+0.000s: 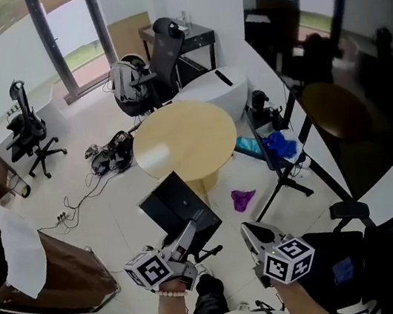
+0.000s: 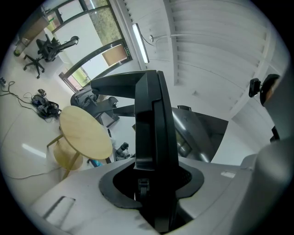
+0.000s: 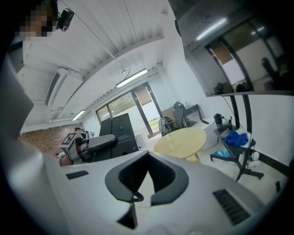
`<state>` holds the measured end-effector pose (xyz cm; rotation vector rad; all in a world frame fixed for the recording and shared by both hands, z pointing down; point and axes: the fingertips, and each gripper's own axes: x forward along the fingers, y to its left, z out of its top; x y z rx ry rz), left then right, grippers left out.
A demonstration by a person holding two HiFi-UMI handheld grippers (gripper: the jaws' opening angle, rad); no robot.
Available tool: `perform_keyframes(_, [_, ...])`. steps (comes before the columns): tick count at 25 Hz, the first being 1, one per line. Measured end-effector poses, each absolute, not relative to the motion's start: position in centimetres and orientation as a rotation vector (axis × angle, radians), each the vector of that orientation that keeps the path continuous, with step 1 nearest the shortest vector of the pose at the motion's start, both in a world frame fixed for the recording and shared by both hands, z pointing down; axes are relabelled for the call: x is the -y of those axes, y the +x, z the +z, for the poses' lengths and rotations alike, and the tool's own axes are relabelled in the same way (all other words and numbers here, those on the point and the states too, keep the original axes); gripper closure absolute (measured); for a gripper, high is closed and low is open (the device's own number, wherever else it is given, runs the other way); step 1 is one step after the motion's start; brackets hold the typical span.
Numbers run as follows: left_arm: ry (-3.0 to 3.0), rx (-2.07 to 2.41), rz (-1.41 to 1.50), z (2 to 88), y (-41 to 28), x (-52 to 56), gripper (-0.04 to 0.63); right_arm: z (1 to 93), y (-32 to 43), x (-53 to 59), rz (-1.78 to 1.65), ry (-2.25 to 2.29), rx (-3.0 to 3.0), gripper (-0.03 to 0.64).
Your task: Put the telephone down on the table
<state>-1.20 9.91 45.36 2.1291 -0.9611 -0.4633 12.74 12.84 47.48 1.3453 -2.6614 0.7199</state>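
L gripper (image 1: 187, 240) clamps black telephone (image 1: 179, 207) at near end; its long axis points fwd toward round table (image 1: 186, 143). R gripper (image 1: 254, 234) closed, empty.

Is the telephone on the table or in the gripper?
Held: the left gripper clamps the telephone, in the air short of the table.

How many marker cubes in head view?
2. One marker cube sits on the left gripper, lower centre-left; the other sits on the right gripper, lower centre-right. None looks hidden.
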Motion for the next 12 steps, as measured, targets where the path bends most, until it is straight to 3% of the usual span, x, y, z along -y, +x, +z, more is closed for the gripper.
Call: perform_keyframes(12, [2.138,0.871,-0.401,46.3,-4.4,2.9,0.433,47.0,9.3,0.5,0.733,1.417,2.591,0.611])
